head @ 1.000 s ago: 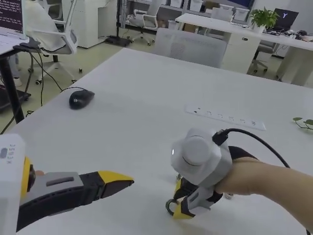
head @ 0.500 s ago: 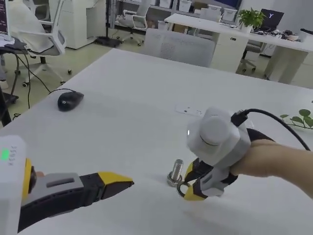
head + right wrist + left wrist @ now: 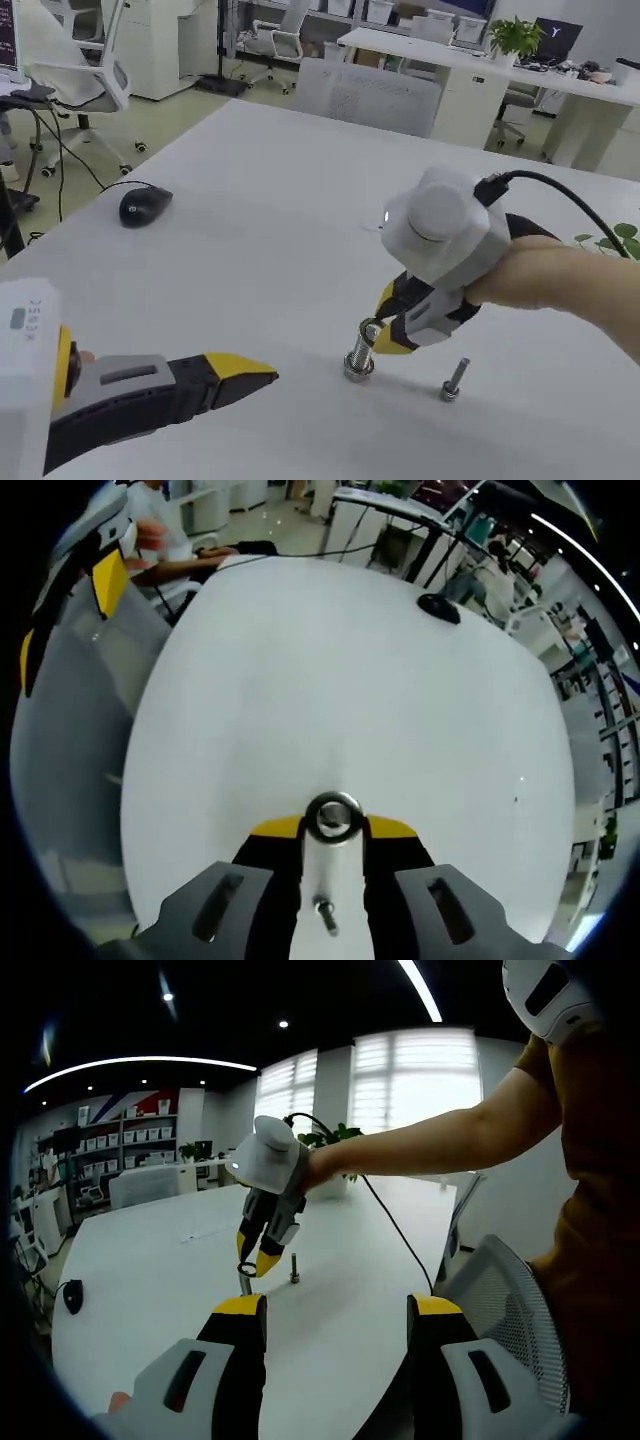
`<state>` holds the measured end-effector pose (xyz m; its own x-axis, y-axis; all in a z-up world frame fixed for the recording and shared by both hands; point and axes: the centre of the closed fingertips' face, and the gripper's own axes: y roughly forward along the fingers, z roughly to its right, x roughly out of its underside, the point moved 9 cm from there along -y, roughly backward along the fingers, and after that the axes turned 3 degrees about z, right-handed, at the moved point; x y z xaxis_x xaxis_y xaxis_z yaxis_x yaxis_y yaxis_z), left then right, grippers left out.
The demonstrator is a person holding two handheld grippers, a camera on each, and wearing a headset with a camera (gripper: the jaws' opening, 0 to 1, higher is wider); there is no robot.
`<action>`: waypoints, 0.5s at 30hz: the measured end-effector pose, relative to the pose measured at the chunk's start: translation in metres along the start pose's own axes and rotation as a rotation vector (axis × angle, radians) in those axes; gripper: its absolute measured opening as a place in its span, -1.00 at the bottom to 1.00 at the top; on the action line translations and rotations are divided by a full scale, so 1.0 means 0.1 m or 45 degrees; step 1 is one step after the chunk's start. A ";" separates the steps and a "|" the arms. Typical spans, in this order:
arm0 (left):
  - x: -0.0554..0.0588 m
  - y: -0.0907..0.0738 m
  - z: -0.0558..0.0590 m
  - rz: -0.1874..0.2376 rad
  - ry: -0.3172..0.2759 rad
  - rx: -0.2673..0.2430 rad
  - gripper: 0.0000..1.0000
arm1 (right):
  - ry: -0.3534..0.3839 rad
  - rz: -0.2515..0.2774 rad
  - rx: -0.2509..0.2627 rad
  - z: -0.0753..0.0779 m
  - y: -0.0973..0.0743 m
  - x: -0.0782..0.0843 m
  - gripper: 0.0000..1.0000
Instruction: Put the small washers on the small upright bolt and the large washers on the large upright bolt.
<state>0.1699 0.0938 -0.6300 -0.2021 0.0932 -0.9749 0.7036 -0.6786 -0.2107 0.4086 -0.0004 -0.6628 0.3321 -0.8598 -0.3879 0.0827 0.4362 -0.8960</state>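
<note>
Washer [image 3: 310, 818] clamped in right tool [image 3: 385, 335], just above large bolt [image 3: 358, 362]; next: centre hole over thread, lower, release. Left tool [image 3: 337, 1310] apart.

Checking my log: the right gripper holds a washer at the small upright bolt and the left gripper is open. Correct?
Not quite: the washer in the right gripper is at the large upright bolt, as the head view shows; the small upright bolt stands apart. The left gripper is open.

My right gripper [image 3: 384, 338] has smooth yellow plastic tips. The washer [image 3: 333, 816] they pinch is shiny metal, like the large bolt [image 3: 358, 361] and small bolt [image 3: 453, 381]. The table [image 3: 240, 240] is matt white.
</note>
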 end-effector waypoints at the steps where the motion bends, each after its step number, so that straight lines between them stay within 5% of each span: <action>1: 0.00 0.00 0.00 -0.001 -0.001 -0.002 0.11 | -0.007 0.002 0.001 0.01 0.00 -0.01 -0.56; 15: 0.04 -0.02 -0.04 -0.009 -0.013 -0.017 0.11 | -0.020 -0.048 -0.038 0.08 0.13 0.00 -0.56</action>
<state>0.1699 0.0986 -0.6341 -0.2144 0.0903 -0.9726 0.7114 -0.6679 -0.2188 0.4170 0.0080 -0.6729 0.3438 -0.8713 -0.3503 0.0677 0.3950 -0.9162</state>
